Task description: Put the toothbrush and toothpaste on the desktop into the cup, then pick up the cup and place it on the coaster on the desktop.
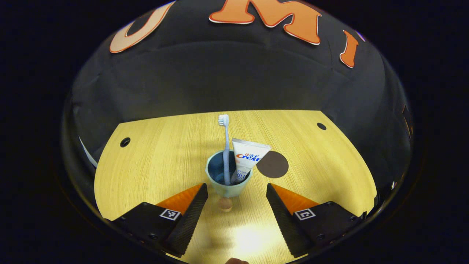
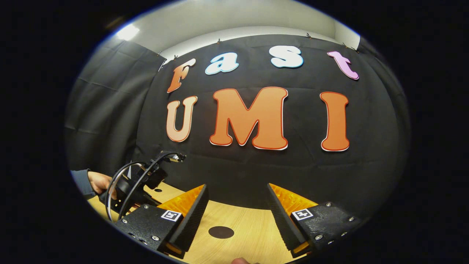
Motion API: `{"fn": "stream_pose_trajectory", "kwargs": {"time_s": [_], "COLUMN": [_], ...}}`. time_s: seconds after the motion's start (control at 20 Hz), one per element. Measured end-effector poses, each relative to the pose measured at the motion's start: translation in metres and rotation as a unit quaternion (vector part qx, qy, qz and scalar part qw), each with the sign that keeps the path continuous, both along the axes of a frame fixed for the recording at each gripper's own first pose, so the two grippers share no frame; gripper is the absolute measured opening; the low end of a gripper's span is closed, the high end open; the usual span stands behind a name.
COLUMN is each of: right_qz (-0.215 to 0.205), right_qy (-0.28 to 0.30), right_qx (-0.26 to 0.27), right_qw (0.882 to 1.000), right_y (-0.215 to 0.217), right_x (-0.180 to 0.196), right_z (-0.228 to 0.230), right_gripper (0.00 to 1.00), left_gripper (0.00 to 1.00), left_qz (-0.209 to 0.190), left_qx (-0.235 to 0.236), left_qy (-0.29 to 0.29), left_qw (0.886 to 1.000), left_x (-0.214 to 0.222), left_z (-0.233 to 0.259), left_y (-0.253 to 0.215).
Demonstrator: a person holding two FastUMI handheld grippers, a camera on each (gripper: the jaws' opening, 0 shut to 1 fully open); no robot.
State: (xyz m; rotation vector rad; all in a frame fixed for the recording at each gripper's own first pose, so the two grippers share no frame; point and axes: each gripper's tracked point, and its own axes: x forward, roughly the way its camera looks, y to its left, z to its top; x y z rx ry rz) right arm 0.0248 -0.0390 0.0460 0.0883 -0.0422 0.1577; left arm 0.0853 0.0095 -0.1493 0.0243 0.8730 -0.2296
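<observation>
Both brush (image 1: 225, 146) and paste (image 1: 246, 159) already stand in the cup (image 1: 227, 179), mid-desk toward the near edge, the coaster (image 1: 272, 164) just beside it. Probably rigid, smooth, top-heavy (tall contents), best gripped across its walls. Left gripper (image 1: 237, 198) gapes before it; right gripper (image 2: 238, 209) open, empty.

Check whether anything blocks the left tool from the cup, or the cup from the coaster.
Nothing visible does. The left tool is open with the cup just ahead between its fingers, holding the toothbrush and toothpaste. The coaster lies on bare desktop just beyond, to the right.
</observation>
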Motion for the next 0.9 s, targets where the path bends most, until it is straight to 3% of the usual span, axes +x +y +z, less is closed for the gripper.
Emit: {"fn": "stream_pose_trajectory", "kwargs": {"time_s": [0.05, 0.15, 0.3, 0.6, 0.7, 0.8, 0.85, 0.9], "right_qz": [-0.002, -0.003, -0.006, -0.008, -0.01, -0.013, -0.013, -0.014], "right_qy": [0.0, 0.0, 0.006, 0.018, 0.022, 0.027, 0.029, 0.032], "right_qx": [0.0, -0.001, -0.013, -0.005, -0.002, 0.002, 0.006, 0.01], "right_qw": [1.0, 1.0, 1.0, 1.0, 1.0, 1.0, 0.999, 0.999], "right_y": [-0.004, -0.012, -0.021, -0.027, -0.029, -0.033, -0.034, -0.034], "right_x": [-0.001, -0.008, -0.019, -0.024, -0.026, -0.027, -0.028, -0.027], "right_z": [0.001, -0.002, -0.014, -0.025, -0.031, -0.036, -0.037, -0.039], "right_gripper": [0.94, 0.94, 0.94, 0.96, 0.96, 0.99, 0.99, 0.96], "left_gripper": [0.97, 1.0, 0.97, 0.96, 0.86, 0.82, 0.71, 0.69], "left_qz": [-0.004, -0.009, -0.007, -0.014, -0.011, -0.006, -0.005, 0.001], "left_qx": [0.007, 0.02, 0.051, 0.05, 0.058, 0.064, 0.067, 0.073], "left_qy": [0.014, 0.042, 0.066, 0.148, 0.172, 0.178, 0.177, 0.176], "left_qw": [1.0, 0.999, 0.997, 0.988, 0.983, 0.982, 0.982, 0.982], "left_x": [0.001, 0.004, 0.005, -0.004, -0.006, -0.004, -0.001, 0.003], "left_z": [-0.002, -0.015, -0.021, -0.047, -0.058, -0.064, -0.064, -0.061], "left_y": [-0.001, -0.004, -0.006, -0.011, -0.012, -0.007, -0.005, -0.001]}}
